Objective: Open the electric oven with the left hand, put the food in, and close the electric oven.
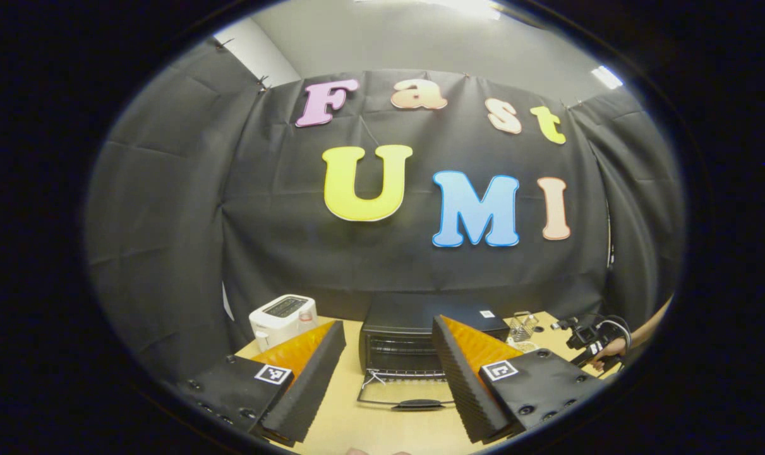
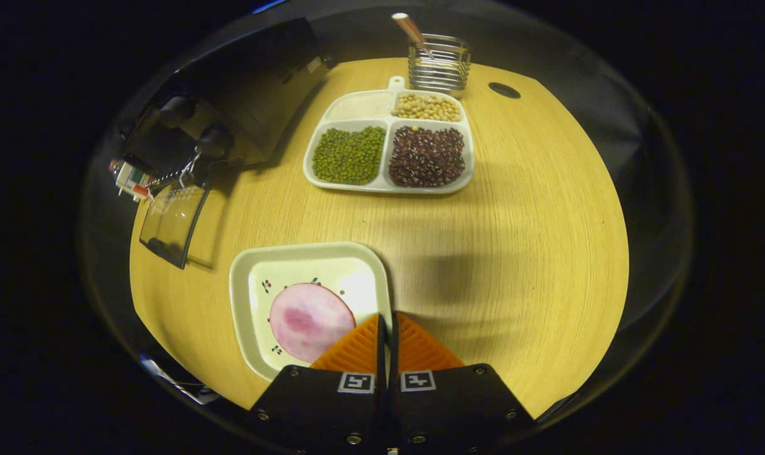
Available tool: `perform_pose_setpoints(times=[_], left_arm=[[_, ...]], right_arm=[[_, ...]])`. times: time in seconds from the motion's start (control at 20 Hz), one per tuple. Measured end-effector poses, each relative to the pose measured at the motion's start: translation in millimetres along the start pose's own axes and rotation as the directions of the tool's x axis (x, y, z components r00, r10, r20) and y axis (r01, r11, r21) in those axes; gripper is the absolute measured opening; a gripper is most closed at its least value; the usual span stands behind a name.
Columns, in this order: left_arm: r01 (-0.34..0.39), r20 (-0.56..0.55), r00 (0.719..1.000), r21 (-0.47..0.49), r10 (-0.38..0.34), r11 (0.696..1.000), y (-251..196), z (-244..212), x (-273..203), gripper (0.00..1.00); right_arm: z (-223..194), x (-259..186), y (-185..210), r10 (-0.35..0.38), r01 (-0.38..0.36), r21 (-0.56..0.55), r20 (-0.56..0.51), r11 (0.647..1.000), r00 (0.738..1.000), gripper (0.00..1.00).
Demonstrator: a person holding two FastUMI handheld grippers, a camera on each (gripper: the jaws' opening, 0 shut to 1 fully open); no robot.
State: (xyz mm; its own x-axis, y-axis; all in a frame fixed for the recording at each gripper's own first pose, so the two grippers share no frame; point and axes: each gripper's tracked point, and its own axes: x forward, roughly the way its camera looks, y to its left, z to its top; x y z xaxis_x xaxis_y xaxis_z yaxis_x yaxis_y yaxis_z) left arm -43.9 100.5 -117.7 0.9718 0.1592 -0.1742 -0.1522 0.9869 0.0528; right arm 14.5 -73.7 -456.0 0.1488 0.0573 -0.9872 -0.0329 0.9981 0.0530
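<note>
On the plate's (image 2: 246, 297) right rim, right gripper (image 2: 386, 323) clamped; left gripper (image 1: 388, 354) wide, empty (oven (image 1: 414, 341) door down).

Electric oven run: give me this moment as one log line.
oven: door down, open | left gripper: open, empty | right gripper: shut on plate rim | ham slice: on plate

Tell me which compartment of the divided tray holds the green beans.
On the divided tray, the green beans fill the large compartment on the oven's side. Beside it lie dark red beans; behind, pale yellow beans and a white filling.
</note>
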Motion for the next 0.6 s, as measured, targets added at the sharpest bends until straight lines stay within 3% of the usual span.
perform_pose_setpoints(times=[0.1, 0.2, 0.4, 0.5, 0.6], left_arm=[[0.008, 0.005, 1.000, 0.011, -0.008, 1.000, -4, 4, -2, 0.99], [0.009, 0.009, 1.000, 0.020, -0.009, 1.000, -8, 8, -5, 0.98], [0.001, -0.002, 1.000, 0.009, -0.001, 1.000, -17, 9, -10, 0.99], [-0.005, -0.010, 1.000, 0.007, 0.006, 1.000, -23, 9, -12, 0.94], [-0.008, -0.018, 1.000, 0.013, 0.008, 1.000, -31, 9, -13, 0.99]], right_arm=[[-8, -1, 1, 0.037, -0.036, 0.038, -0.033, 0.999, 0.999, 0.01], [-10, -2, 2, 0.122, -0.118, 0.153, -0.018, 0.981, 0.992, 0.01], [-15, -6, -1, 0.328, -0.338, 0.377, 0.093, 0.862, 0.940, 0.00], [-17, -6, 0, 0.389, -0.420, 0.420, 0.162, 0.805, 0.907, 0.00], [-19, -7, -2, 0.423, -0.478, 0.440, 0.223, 0.761, 0.878, 0.01]])
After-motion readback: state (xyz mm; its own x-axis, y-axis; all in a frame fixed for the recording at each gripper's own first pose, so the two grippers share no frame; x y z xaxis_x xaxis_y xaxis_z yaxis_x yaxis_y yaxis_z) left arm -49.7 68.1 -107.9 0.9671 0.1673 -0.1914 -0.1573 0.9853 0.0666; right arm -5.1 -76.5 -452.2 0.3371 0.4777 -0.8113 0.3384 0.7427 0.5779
